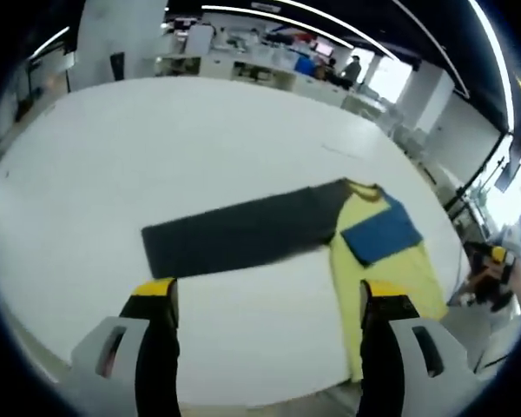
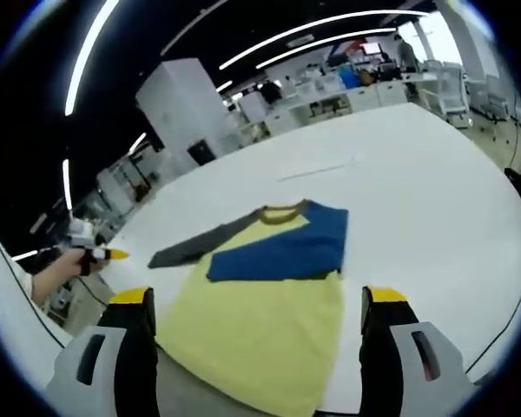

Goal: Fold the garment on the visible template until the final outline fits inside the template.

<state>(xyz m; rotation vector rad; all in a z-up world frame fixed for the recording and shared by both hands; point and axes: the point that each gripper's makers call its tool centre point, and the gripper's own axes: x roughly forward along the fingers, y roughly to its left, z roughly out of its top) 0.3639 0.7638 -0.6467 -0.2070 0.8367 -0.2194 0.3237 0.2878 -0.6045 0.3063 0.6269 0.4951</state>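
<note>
A long-sleeved shirt lies flat on the white table [image 1: 156,156]. Its yellow body [image 1: 386,274] [image 2: 260,330] reaches the near table edge. The blue sleeve [image 1: 380,234] [image 2: 286,248] is folded across the chest. The dark grey sleeve [image 1: 234,234] [image 2: 191,246] stretches straight out to the side. My left gripper [image 1: 269,295] hovers open above the table in front of the grey sleeve, and it is also seen from the other side [image 2: 95,254], held in a hand. My right gripper [image 2: 260,300] is open over the yellow hem and appears at the table's side [image 1: 495,261].
A thin faint line [image 1: 339,149] [image 2: 317,171] marks the table beyond the shirt. The table's edge [image 2: 504,330] curves close by. Behind stand a white pillar [image 2: 187,109], desks and shelves [image 1: 243,61], and a person [image 1: 352,69] far off.
</note>
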